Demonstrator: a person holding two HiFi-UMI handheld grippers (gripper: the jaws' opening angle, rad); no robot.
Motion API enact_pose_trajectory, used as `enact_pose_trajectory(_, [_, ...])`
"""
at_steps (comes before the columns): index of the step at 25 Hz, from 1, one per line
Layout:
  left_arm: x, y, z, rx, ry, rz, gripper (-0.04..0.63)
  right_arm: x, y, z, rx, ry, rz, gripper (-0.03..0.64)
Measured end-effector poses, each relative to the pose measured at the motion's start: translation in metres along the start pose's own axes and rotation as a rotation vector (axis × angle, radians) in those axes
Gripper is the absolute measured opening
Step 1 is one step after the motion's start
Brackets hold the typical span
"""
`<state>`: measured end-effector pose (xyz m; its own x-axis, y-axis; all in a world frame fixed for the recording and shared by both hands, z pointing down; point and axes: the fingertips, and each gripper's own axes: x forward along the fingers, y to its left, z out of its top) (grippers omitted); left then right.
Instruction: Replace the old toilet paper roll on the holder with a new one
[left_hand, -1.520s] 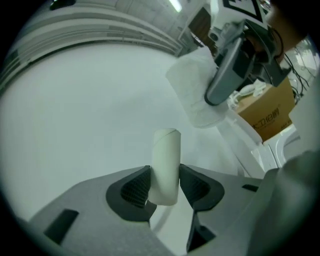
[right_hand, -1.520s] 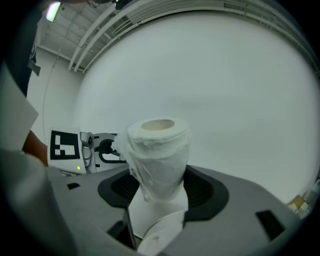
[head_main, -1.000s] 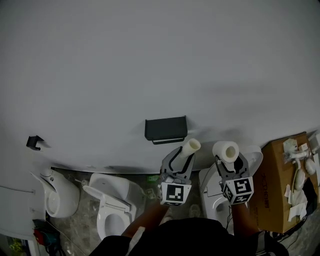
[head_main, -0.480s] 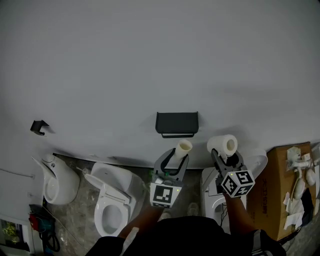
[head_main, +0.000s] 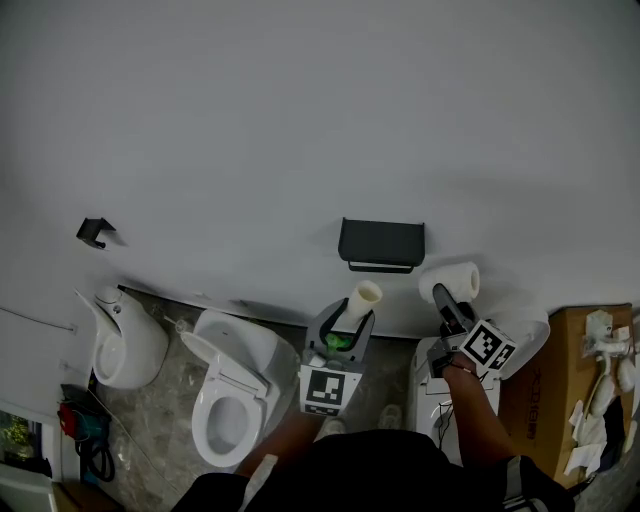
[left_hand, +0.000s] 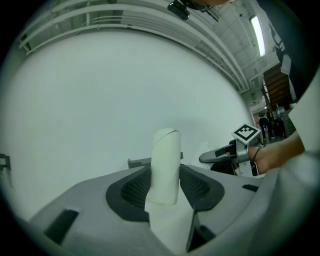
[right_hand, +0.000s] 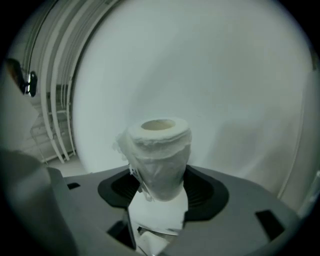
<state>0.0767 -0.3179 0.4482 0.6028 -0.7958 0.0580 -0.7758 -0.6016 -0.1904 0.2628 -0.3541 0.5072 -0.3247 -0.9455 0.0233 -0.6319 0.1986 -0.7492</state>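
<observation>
Cardboard tube (head_main: 361, 299) pinched in left gripper (head_main: 343, 325), below black holder (head_main: 381, 244); new roll (head_main: 452, 280) clamped in right gripper (head_main: 443, 297), just beside it. Line roll's core with the holder's bar, squeezing lightly

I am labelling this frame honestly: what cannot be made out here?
The holder: too small in the head view to tell if its bar is bare.
The holder, left gripper view: mostly behind the cardboard tube.
The cardboard box: cut off by the head view's right edge.
</observation>
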Motion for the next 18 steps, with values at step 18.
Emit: enact_pose_trajectory(18, [-0.032,0.042,-0.015,0.036,0.054,0.073,0.183,0.058,0.003,-0.042,0.412,-0.019,0.124,0.265])
